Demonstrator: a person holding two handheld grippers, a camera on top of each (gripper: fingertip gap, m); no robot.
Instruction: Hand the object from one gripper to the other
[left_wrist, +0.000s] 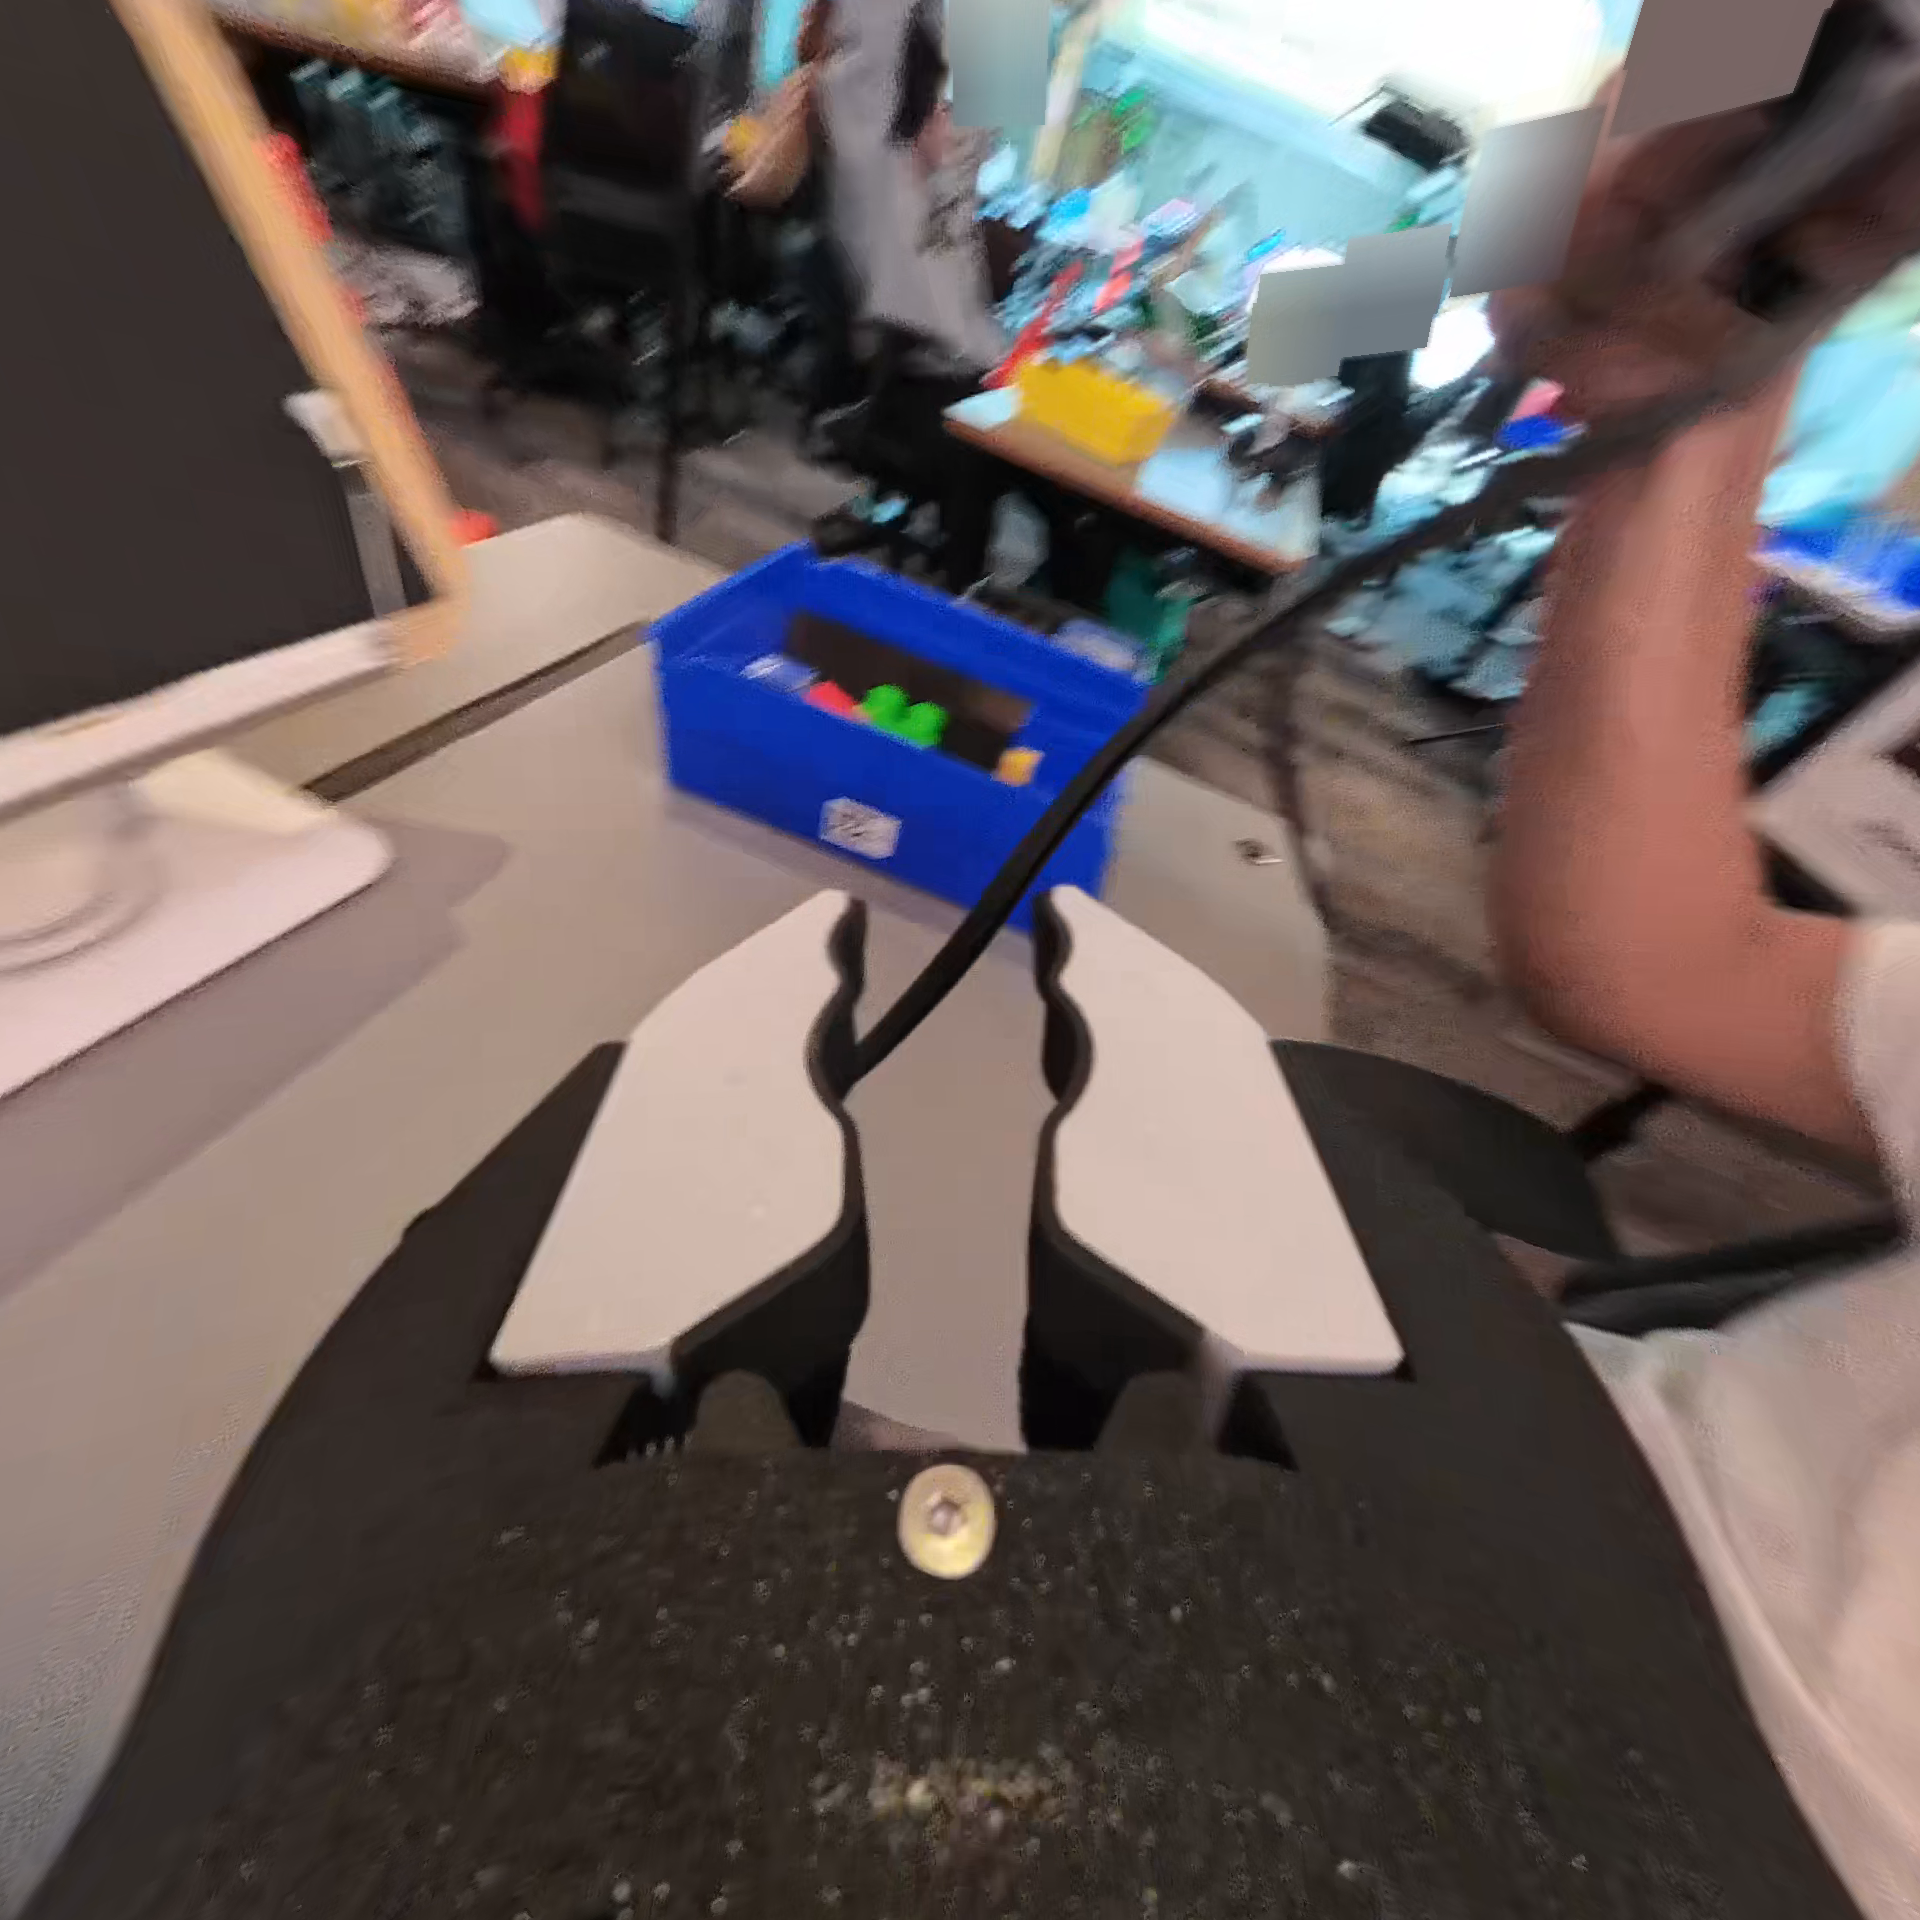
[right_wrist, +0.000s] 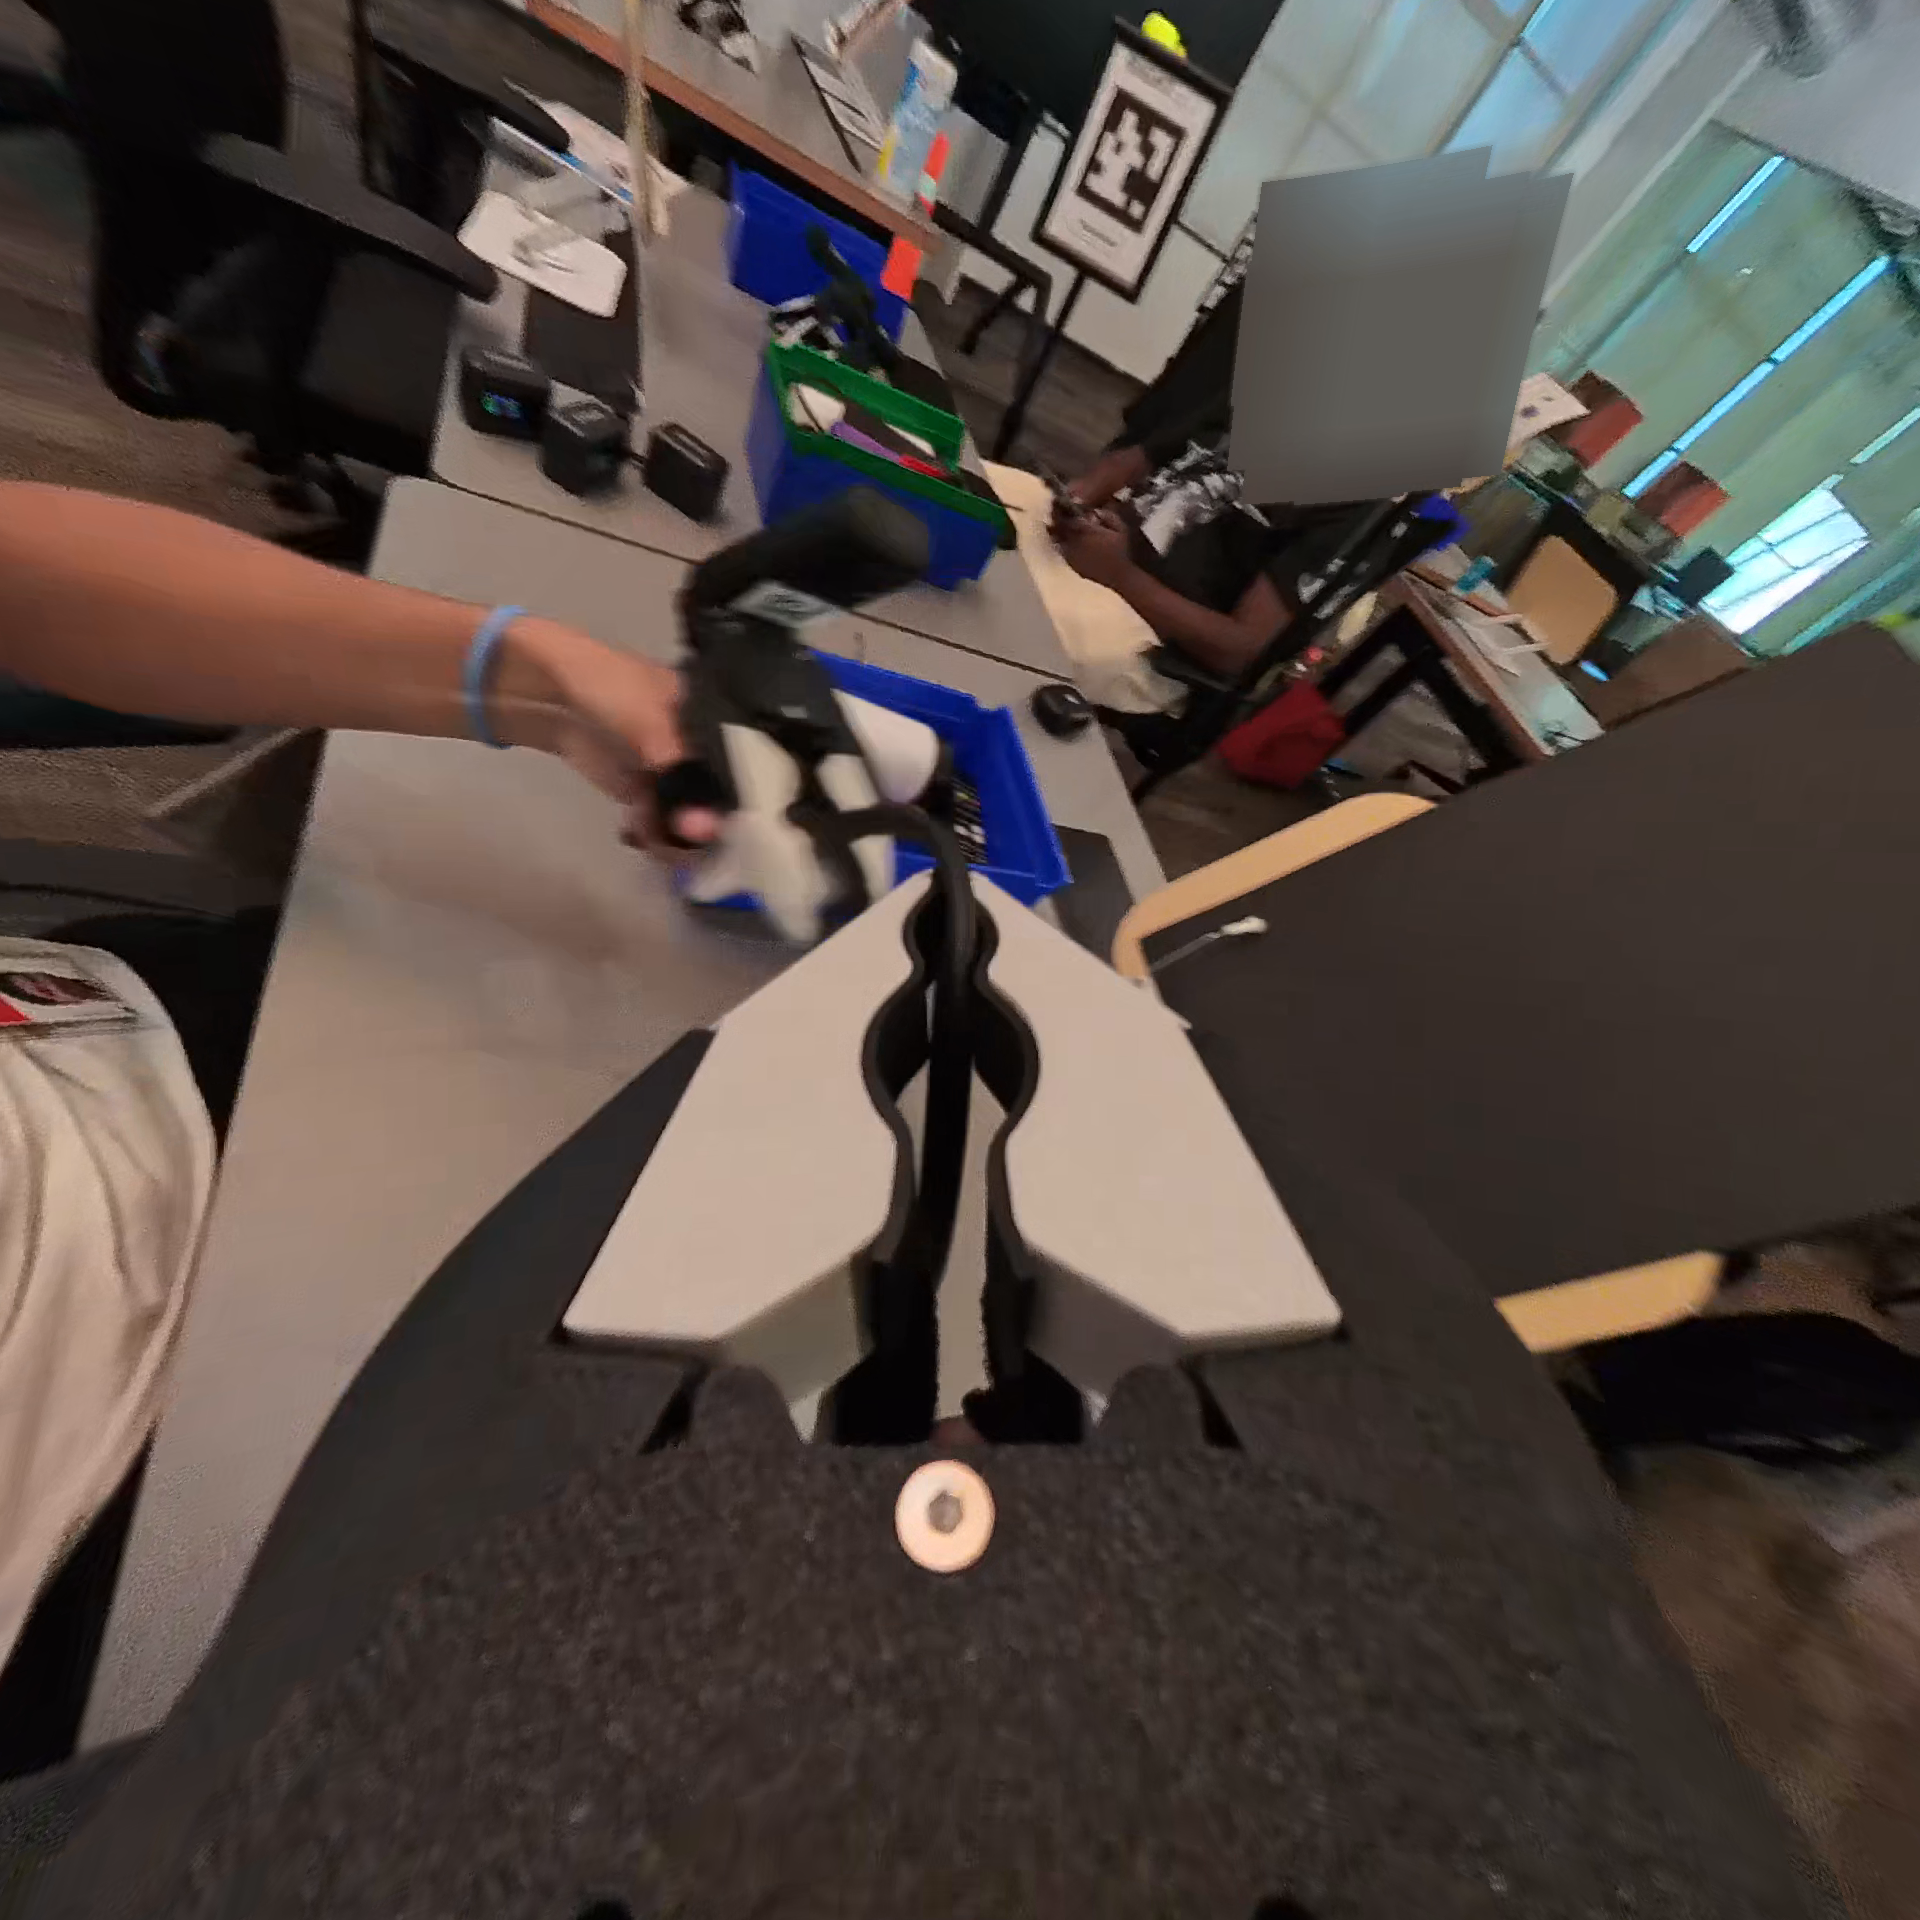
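Right gripper (right_wrist: 951, 935), frame centre, clamped on a black cable (right_wrist: 948, 1091) running between its fingers. Left gripper (left_wrist: 948, 925) parted (cable end resting against its left finger (left_wrist: 727, 1122)), held low over the grey table (left_wrist: 582, 935).

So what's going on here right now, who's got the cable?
A person is passing a black cable between two handheld grippers. The right gripper is shut on it. The left gripper is open, the cable's other end lying loose between its fingers, above the grey table near a blue bin.
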